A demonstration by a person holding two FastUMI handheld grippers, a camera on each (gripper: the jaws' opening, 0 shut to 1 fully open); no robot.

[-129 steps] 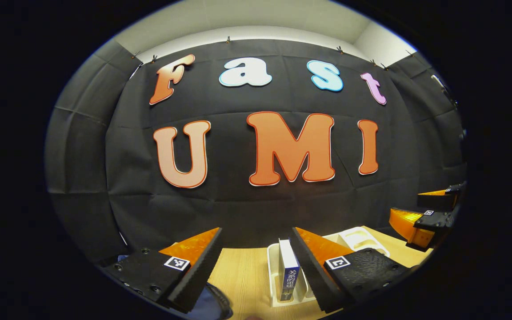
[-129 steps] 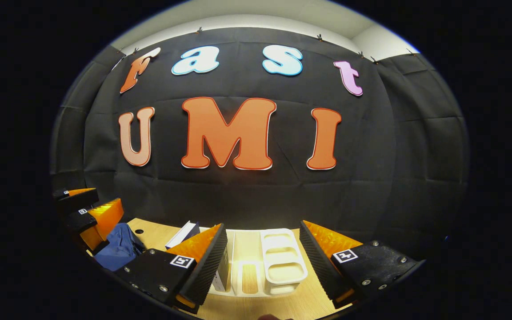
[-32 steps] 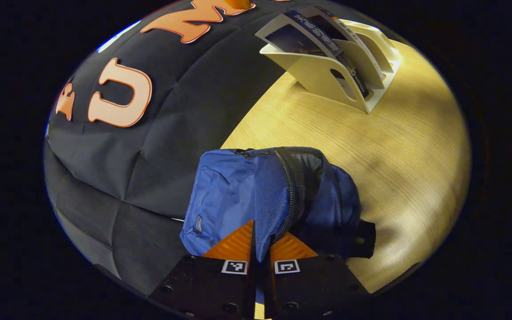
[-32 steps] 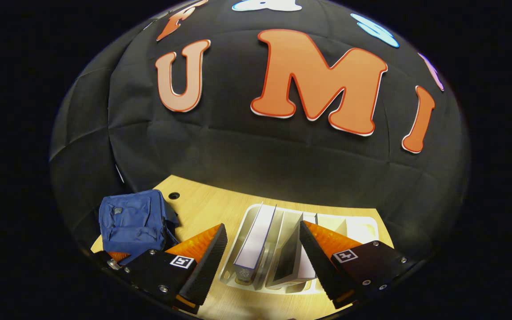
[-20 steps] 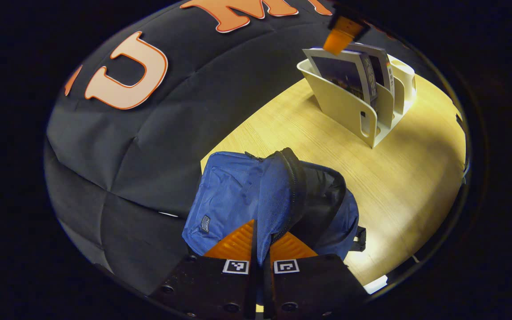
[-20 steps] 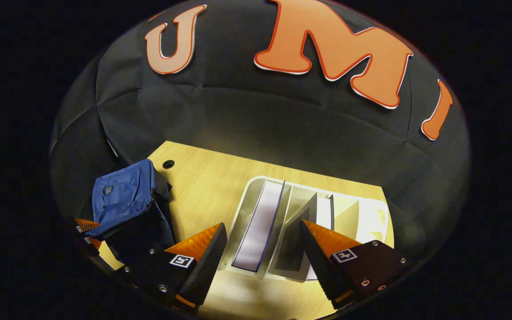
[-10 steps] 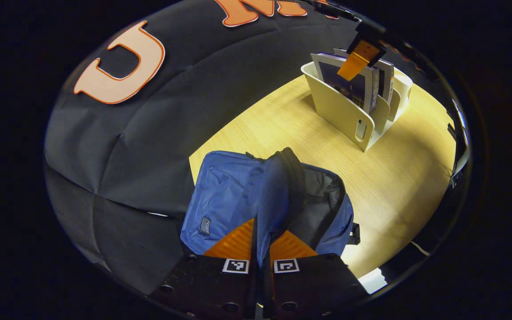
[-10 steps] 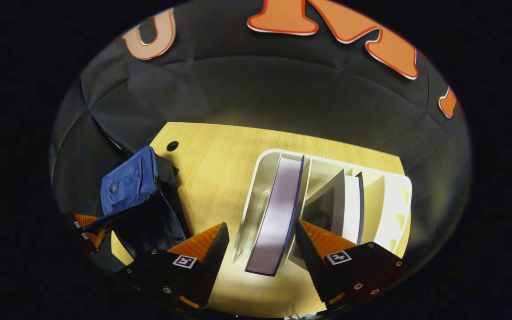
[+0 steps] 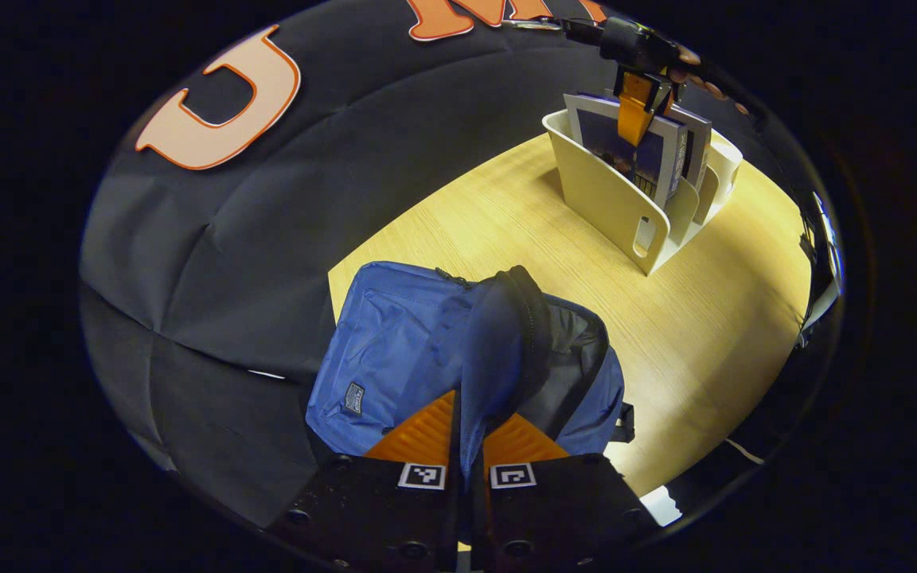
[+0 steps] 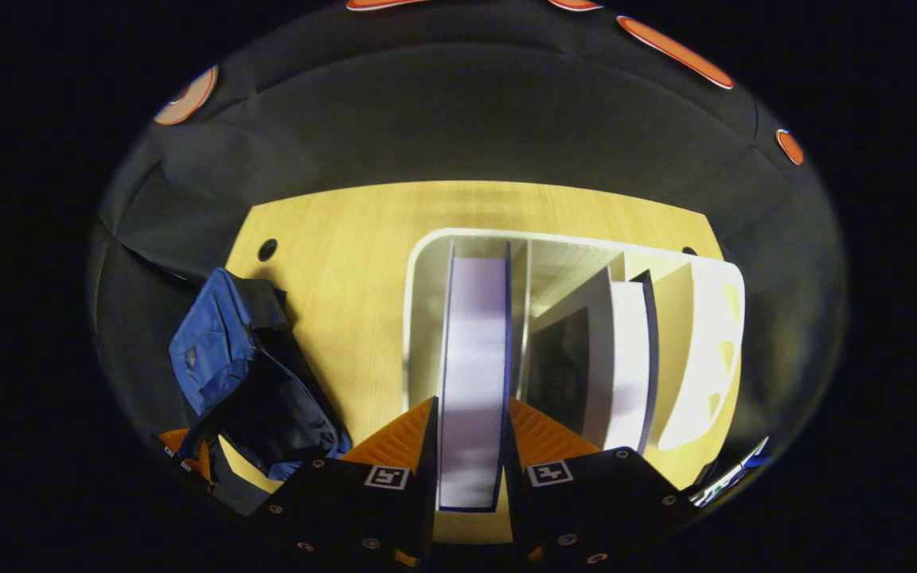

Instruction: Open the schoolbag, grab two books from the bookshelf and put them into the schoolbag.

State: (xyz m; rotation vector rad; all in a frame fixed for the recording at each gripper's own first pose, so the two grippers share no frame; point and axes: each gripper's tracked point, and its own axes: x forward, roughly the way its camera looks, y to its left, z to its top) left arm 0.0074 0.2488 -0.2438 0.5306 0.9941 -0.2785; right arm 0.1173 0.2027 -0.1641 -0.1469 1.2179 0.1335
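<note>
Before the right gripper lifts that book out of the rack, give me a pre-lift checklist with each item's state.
1. Right gripper shut on the first book, fingers either side: ok.
2. Left gripper pinching the schoolbag flap: ok.
3. Schoolbag mouth open, dark lining visible: ok.
4. Second book in its own slot of the bookshelf, apart from the gripped one: ok.
5. Grip firm enough to lift: cannot tell.

Left gripper view close over schoolbag (image 9: pixel 419 350), right gripper view straight down into bookshelf (image 10: pixel 427 263)
</note>
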